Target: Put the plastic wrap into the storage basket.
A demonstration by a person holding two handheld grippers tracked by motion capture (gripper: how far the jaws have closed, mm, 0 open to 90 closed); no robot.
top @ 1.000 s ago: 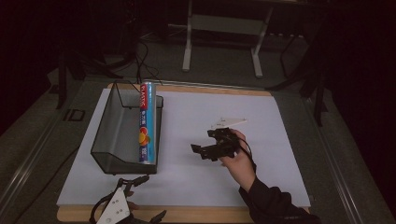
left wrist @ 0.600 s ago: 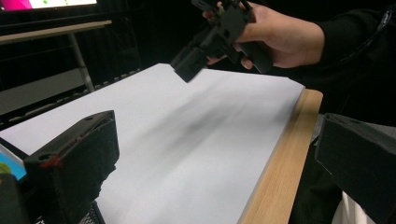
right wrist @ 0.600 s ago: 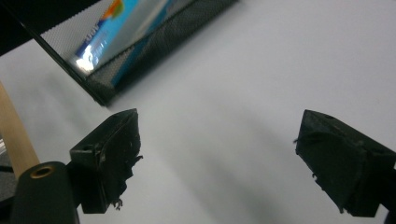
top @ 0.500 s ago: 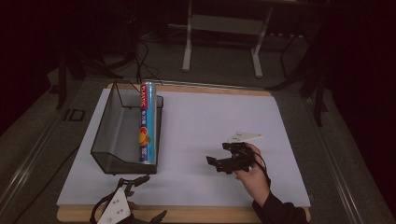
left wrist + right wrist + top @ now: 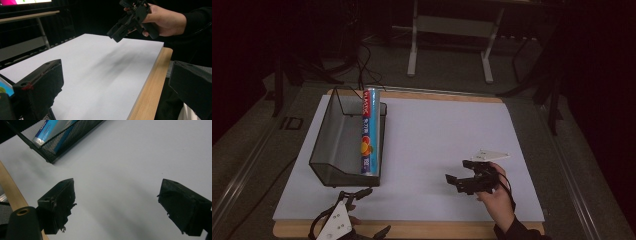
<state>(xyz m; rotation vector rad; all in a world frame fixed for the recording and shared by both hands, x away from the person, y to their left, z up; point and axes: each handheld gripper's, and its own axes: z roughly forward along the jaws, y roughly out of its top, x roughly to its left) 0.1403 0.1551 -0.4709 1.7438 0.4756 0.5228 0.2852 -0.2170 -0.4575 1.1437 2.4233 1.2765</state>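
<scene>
A black wire-mesh basket [image 5: 334,145] stands at the left of the white sheet [image 5: 437,125]. A long blue roll with red lettering [image 5: 369,132] lies in it along its right wall. My right gripper [image 5: 457,171] hovers over the front right of the sheet, open and holding nothing, with its jaws turned toward the basket. In the right gripper view the gripper [image 5: 117,205] has bare sheet between its jaws, with the basket [image 5: 67,142] and roll [image 5: 50,130] beyond. My left gripper [image 5: 373,212] rests at the front edge below the basket. It stands open [image 5: 115,92] and empty.
The white sheet covers a wooden tabletop whose edge [image 5: 442,229] shows along the front. The left gripper view shows the right hand and its gripper [image 5: 130,17] above the sheet. Behind the table stand a metal frame [image 5: 452,45] and cables on a dark floor.
My right gripper has drawn back from the middle of the sheet toward the front right, away from the basket. It stays open. The left gripper, basket and roll have not moved.
</scene>
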